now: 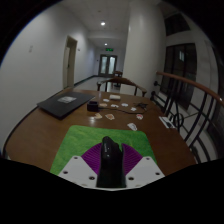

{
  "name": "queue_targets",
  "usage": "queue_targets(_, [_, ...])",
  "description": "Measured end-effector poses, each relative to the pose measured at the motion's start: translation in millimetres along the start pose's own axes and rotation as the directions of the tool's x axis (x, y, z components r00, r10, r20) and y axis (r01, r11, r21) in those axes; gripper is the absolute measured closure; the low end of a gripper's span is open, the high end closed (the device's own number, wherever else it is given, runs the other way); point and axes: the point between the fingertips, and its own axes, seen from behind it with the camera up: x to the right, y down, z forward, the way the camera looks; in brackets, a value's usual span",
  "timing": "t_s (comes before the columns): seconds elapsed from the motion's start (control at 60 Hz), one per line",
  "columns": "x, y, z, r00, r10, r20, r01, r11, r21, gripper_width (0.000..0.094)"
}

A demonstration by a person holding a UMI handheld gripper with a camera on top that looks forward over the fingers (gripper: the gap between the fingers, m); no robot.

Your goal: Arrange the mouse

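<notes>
Jaws closed on black mouse (108, 157), pads pressing both flanks; mouse sits between fingers w/ no gap seen. Gripper (108, 168) hangs above green mat (85, 145) at near edge of round wooden desk (50, 125). Whether mouse rests on mat or is lifted clear: cannot tell. Beyond: laptop (63, 102), scattered small items (120, 104) mid-desk, too small to ID.

Risks, judged:
- Smooth curved shell may slip or twist under pads during carry or on release.
- Mat lies near desk edge; careless set-down could leave mouse skewed or off mat.
</notes>
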Motion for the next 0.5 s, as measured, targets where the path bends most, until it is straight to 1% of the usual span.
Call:
queue_targets(0.067, [2.1, 1.3, 1.1, 0.999, 0.045, 0.01, -0.045, 0.999, -0.013, 0.0647])
queue_targets(0.167, [0.3, 5.8, -1.2, 0.998, 0.045, 0.044, -0.044, 0.998, -0.039, 0.0512])
queue_targets(0.233, [-2.0, 11.0, -9.6, 0.995, 0.052, 0.086, -0.047, 0.997, -0.059, 0.0294])
queue_targets(0.3, [-0.5, 11.3, -31.9, 0.99, 0.067, 0.124, -0.061, 0.997, -0.047, 0.0072])
queue_targets(0.317, [1.2, 11.4, -39.0, 0.989, 0.071, 0.128, -0.067, 0.997, -0.042, 0.0102])
queue_targets(0.383, [9.3, 15.1, -67.0, 0.986, 0.087, 0.139, -0.085, 0.996, -0.021, 0.0086])
queue_targets(0.5, [27.1, 26.2, -118.1, 0.975, 0.152, 0.165, -0.155, 0.988, 0.005, 0.009])
